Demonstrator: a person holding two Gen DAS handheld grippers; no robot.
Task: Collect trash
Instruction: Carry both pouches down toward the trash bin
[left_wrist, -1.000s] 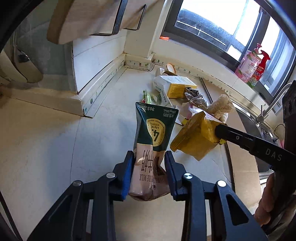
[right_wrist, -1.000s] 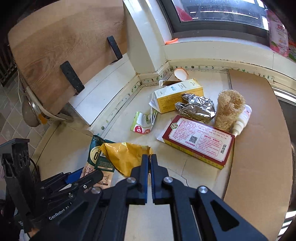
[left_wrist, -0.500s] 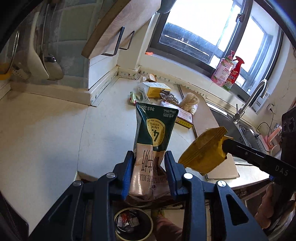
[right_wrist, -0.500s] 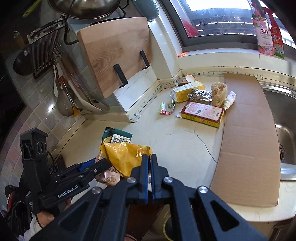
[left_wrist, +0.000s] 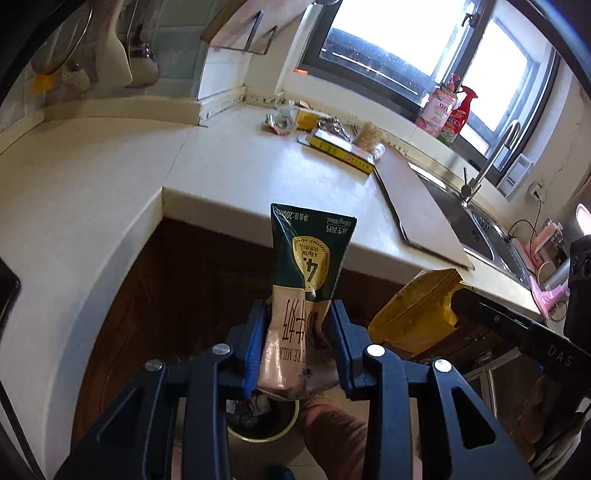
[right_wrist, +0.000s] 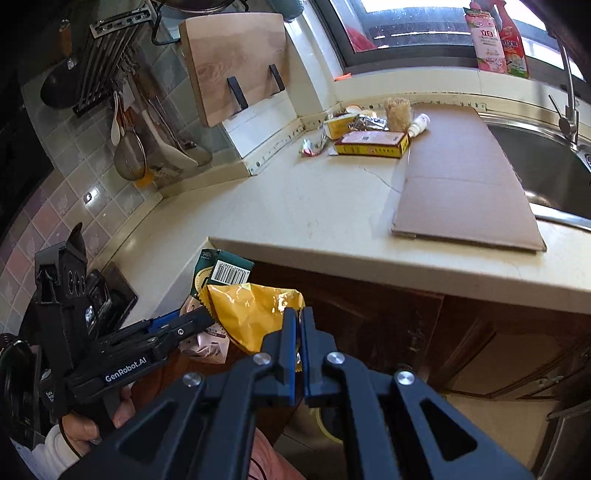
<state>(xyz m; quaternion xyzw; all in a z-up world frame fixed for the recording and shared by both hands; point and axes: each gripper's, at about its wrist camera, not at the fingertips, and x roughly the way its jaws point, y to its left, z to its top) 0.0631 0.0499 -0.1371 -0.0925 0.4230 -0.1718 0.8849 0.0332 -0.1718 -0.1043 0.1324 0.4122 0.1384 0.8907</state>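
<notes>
My left gripper (left_wrist: 297, 343) is clamped on a green-and-tan milk pouch (left_wrist: 308, 280); both blue pads press its lower half, and the pouch stands upright above the fingers. My right gripper (right_wrist: 298, 341) is fully closed, pinching one edge of a crumpled yellow wrapper (right_wrist: 255, 314). In the left wrist view that wrapper hangs at the right, just beside the pouch but apart from it.

Both loads are off the counter and out over the floor. Directly below my left fingers sits a round trash bin (left_wrist: 262, 421); its rim is largely hidden behind the gripper body and the pouch's bottom edge, and its dark contents cannot be identified. The person's leg (left_wrist: 332, 435) shows beside it, cut off by the frame. In the right wrist view only a sliver of the bin's rim is visible under the fingers.

Beyond is a brown cabinet front (right_wrist: 388, 332) under a cream countertop (right_wrist: 314, 206). A flat cardboard sheet (right_wrist: 461, 177) lies on it beside the steel sink (right_wrist: 546, 170). Far back in the corner, the remaining litter is bunched: a red-and-yellow box (right_wrist: 371, 144), crumpled foil (right_wrist: 367, 122), a small yellow carton (right_wrist: 338, 125) and a torn packet (right_wrist: 308, 147); smaller pieces are too small to tell. A wooden cutting board (right_wrist: 236, 62) hangs on the tiled wall, and bottles stand on the window sill (right_wrist: 413, 79).
</notes>
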